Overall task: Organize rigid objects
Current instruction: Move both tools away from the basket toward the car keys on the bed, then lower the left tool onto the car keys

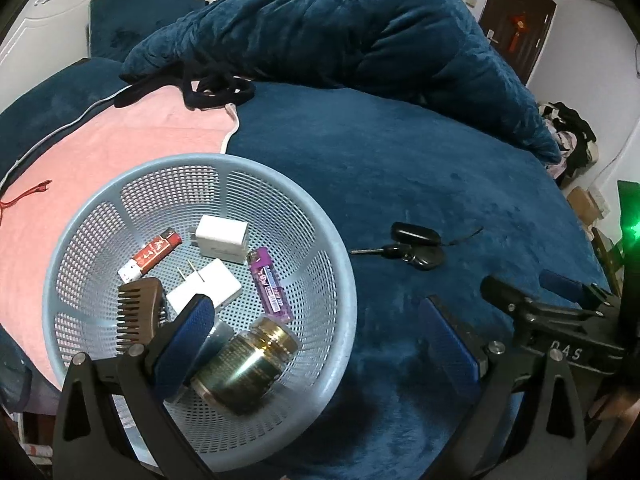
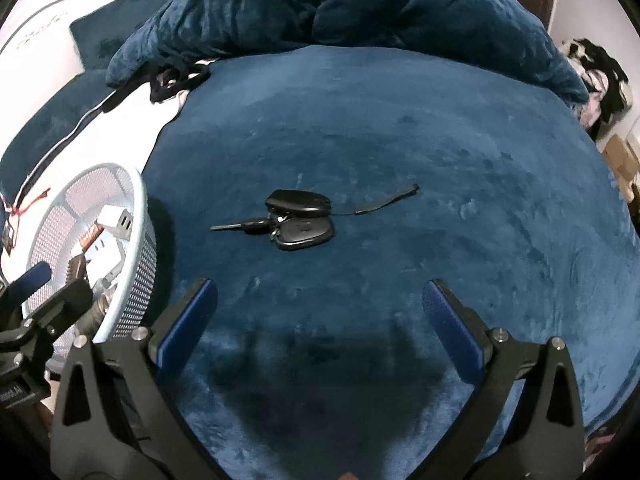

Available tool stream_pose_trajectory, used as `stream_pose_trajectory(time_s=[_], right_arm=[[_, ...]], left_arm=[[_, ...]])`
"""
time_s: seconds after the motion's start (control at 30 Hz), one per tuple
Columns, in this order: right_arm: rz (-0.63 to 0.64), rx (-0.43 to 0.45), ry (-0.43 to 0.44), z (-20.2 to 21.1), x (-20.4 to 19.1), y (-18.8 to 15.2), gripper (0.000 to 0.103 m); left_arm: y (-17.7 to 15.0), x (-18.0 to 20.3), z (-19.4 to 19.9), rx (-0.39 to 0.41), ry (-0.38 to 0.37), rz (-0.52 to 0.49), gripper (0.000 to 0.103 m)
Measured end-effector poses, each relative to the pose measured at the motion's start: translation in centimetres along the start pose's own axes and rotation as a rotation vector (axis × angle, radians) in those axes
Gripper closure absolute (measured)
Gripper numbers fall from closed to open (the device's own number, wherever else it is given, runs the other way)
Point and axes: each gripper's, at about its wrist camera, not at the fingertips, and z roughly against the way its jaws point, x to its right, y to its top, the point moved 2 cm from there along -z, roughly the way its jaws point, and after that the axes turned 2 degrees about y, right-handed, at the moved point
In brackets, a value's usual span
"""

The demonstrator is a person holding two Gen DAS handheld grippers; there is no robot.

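So the key bunch (image 2: 294, 218) is lying on the bed (image 2: 400, 128) straight ahead of the right gripper (image 2: 320, 320), a bit left of its centre line and well apart from the fingertips. That gripper is hanging over the blanket with its jaws spread wide and nothing between them.

The left gripper (image 1: 316, 336) is also sitting wide and empty, hovering over the near edge of the basket (image 1: 340, 264), with its left finger over the inside and its right finger outside the rim. From there the keys are lying ahead and to the right, just past the rim.

The bunch is looking like two black fobs stacked side by side, a metal key blade poking out to the left and a thin black strap trailing off to the right.

Inside the basket, under the left gripper, a gold jar (image 1: 248, 364) is lying on its side, with a brown comb (image 1: 138, 308), two white chargers (image 1: 220, 238), a red lighter (image 1: 154, 254) and a purple lighter (image 1: 270, 284) further in.

Open blue blanket is surrounding the keys on every side; a rumpled duvet (image 2: 320, 4) is piling up at the far edge.
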Motion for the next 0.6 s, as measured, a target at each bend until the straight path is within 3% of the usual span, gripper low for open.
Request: stream_pose_trajectory(time_s=[0.23, 0.6], right_arm=[[0.035, -0.027, -0.021, -0.7, -0.9, -0.2, 0.000], [-0.024, -0.057, -0.031, -2.0, 0.0, -0.7, 0.000]], left_arm=[[0.0, 1.1, -0.2, 0.037, -0.001, -0.054, 0.000], [-0.3, 1.4, -0.5, 0.039, -0.009, -0.074, 0.000]])
